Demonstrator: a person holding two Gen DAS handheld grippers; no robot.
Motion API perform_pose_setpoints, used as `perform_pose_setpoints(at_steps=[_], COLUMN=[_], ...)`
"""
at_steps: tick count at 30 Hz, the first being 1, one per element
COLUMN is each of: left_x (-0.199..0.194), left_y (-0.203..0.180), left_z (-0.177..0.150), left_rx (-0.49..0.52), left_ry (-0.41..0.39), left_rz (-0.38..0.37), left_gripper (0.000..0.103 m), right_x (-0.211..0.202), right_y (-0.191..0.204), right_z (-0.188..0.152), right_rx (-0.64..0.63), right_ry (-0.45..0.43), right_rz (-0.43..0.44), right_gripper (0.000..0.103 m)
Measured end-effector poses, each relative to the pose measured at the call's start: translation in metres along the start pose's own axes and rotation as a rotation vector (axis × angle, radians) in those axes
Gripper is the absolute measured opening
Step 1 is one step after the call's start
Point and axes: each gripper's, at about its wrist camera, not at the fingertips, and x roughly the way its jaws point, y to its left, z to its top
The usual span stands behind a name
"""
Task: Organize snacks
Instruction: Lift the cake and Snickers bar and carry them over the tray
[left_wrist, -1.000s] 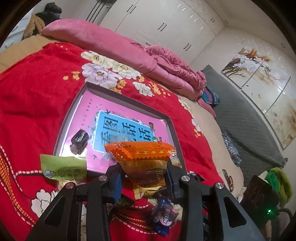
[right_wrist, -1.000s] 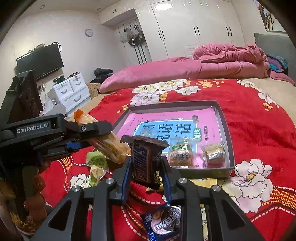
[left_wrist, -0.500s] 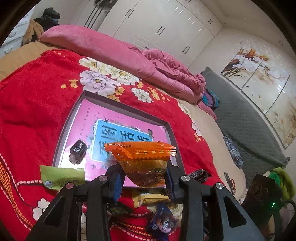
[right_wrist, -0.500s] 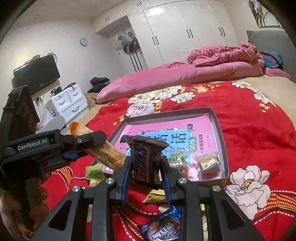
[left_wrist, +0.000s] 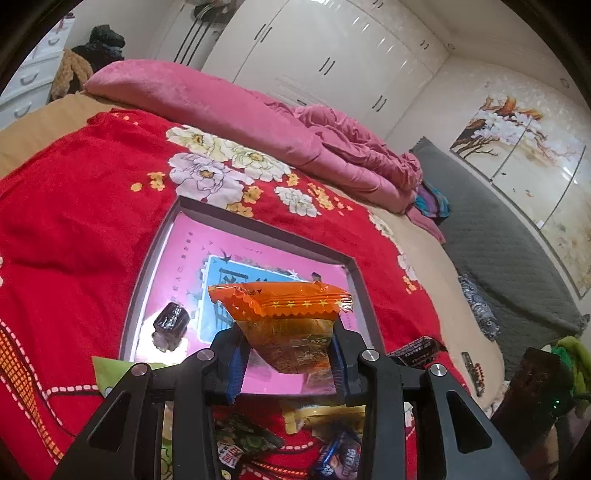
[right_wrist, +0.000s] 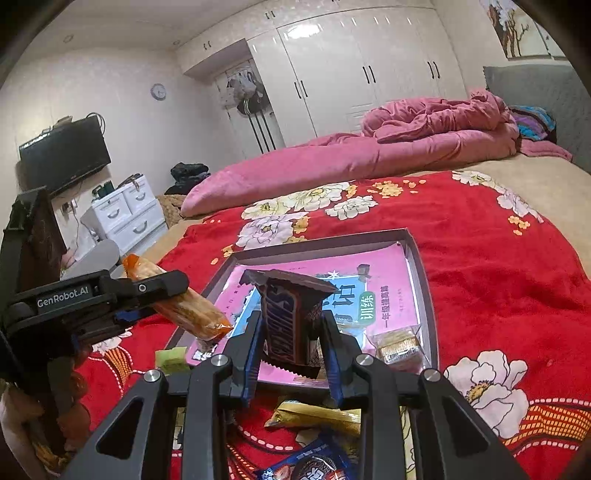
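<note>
- The left gripper was clamped on an orange crinkle-edged snack packet, held upright above the near edge of the shallow grey cardboard box lid lined with a pink printed sheet. From the right wrist view the same packet stuck out slantwise past the black fingers.
- The right gripper was closed on a dark brown chocolate bar in a glossy wrapper, also upright, poised over the near rim of the tray.
- Risk, as I judged it: both packets were pinched low on slippery film, so either could slide or swing out before reaching the tray floor. A release too near the rim would let it fall back onto the red flowered blanket.
- The two grippers sat close together; lowering both at once could knock one into the other.
- Already in the tray: a small dark wrapped sweet at the left and a clear-wrapped golden biscuit at the right.
- Loose on the blanket before the tray lay a yellow sachet, a blue cookie packet and a green wrapper, waiting to be sorted.
</note>
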Motion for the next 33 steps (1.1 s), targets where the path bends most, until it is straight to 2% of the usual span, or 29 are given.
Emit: perform_pose_setpoints(at_steps=[21, 33], left_x=[0.006, 0.020], left_y=[0.022, 0.035], left_z=[0.007, 0.004], left_rx=[-0.021, -0.037], left_ry=[-0.019, 0.025], left_rz=[0.021, 0.030], left_gripper=[0.039, 0.039], right_x=[0.002, 0.005], right_y=[-0.022, -0.031], right_z=[0.007, 0.010], right_rx=[0.053, 0.072], right_ry=[-0.014, -0.015], right_rz=[-0.058, -0.070], right_gripper=[0.031, 0.031])
